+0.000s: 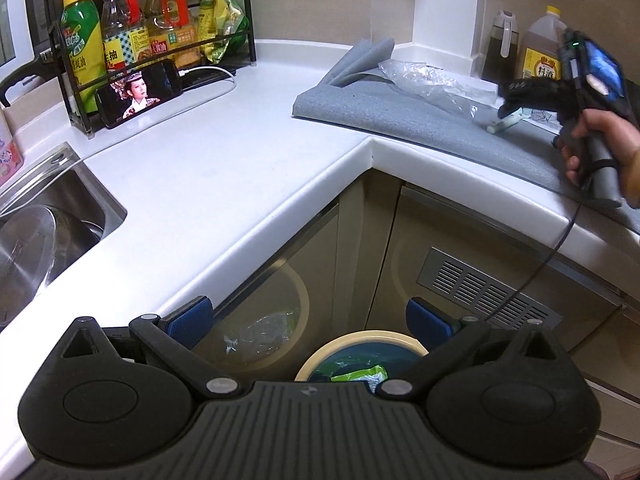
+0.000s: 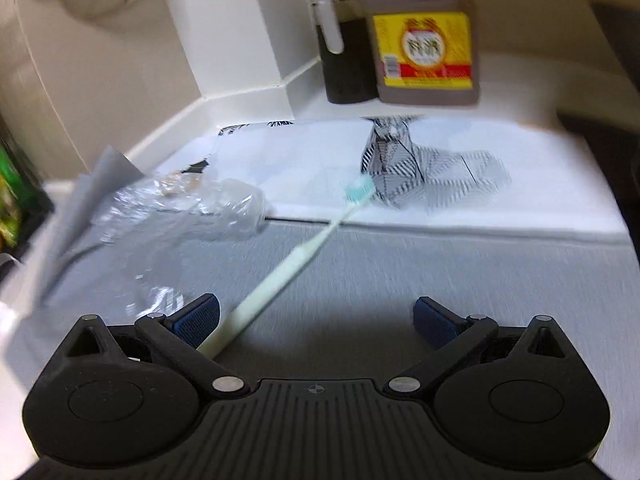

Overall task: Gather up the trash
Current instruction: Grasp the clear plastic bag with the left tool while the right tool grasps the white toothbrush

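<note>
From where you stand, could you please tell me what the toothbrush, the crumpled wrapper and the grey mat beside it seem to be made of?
Toothbrush: pale, smooth, matte handle, so likely hard plastic, with a teal head.
Crumpled wrapper: clear, glossy and creased with bright glints, probably thin plastic film.
Grey mat: dull and finely textured, with a thick soft edge, possibly foam or felt.

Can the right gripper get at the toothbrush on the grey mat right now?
Probably yes: the right gripper is open, the toothbrush handle already lies beside its left finger, and nothing covers it.

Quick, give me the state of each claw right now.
Left claw: open, empty, above the trash bin.
Right claw: open, holding nothing; toothbrush lies beside one finger.
</note>
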